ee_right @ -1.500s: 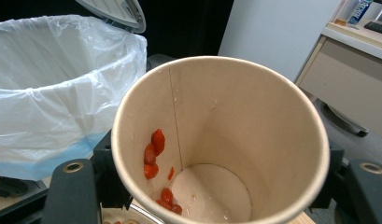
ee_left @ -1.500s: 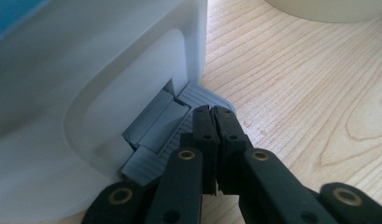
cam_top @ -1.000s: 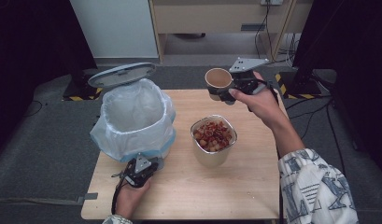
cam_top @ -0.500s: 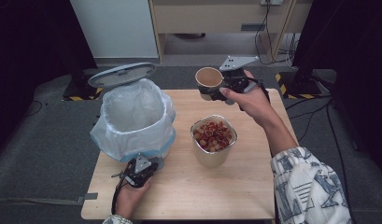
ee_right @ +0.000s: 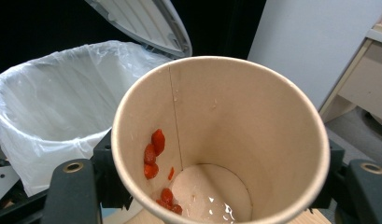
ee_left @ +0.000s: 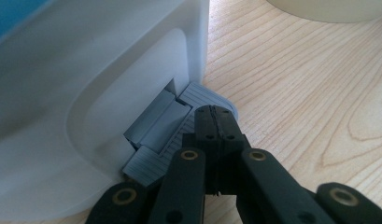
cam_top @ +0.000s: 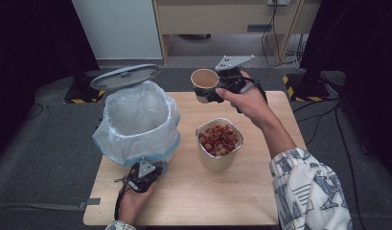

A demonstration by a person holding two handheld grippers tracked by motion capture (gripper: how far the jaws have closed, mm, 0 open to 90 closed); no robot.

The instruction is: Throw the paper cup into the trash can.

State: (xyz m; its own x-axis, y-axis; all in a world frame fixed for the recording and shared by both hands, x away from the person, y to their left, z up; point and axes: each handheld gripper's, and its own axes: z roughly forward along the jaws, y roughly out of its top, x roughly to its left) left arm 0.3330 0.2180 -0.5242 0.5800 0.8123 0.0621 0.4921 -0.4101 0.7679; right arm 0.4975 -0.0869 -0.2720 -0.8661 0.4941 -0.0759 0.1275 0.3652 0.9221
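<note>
Right gripper (cam_top: 216, 91) fingers clamp the paper cup (cam_top: 204, 80) — left gripper (ee_left: 216, 122) fingers together on the bin pedal (ee_left: 198, 100).

Paper cup (ee_right: 221, 140): tan inside and out, pale whitish bottom, a few red bits (ee_right: 153, 154) stuck to its wall
Bin (cam_top: 138, 127): white body, translucent white liner (ee_right: 48, 107), light blue band showing under the liner's edge; grey lid (cam_top: 125, 76); grey ribbed pedal (ee_left: 179, 130)
Metal container (cam_top: 219, 143): silvery wall, contents mixed red and beige
Table (cam_top: 260, 191): light wood with darker grain lines
Left gripper (ee_left: 216, 122): black jaws, brass-coloured rivets
Right gripper (cam_top: 217, 91): black, grey plate on top
Sleeve (cam_top: 308, 191): white with a blue-grey printed pattern
Floor (cam_top: 40, 143): grey carpet
</note>
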